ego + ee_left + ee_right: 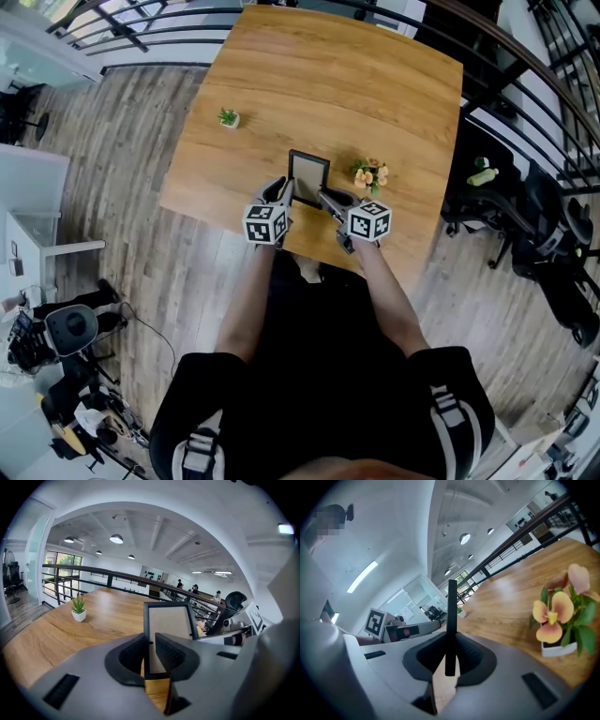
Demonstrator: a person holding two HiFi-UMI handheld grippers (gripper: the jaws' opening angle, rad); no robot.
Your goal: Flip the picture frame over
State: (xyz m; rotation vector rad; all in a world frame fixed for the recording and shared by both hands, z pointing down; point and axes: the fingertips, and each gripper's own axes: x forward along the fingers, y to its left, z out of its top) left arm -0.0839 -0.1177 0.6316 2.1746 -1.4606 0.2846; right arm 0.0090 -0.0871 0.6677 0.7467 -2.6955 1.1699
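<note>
Above table (281, 84), left gripper (283, 192) and right gripper (325, 198) clamp seemingly upright frame (307, 174).

A light wooden table (328, 75) fills the upper middle of the head view, standing on a grey-brown plank floor (122, 244). A black railing (525, 56) curves across the upper right, with black office chairs (553, 248) below it. A white desk (33, 230) sits at the left edge. In the left gripper view, round ceiling lamps (116, 538) glow at the upper left, and windows (63, 564) brighten the left side.
</note>
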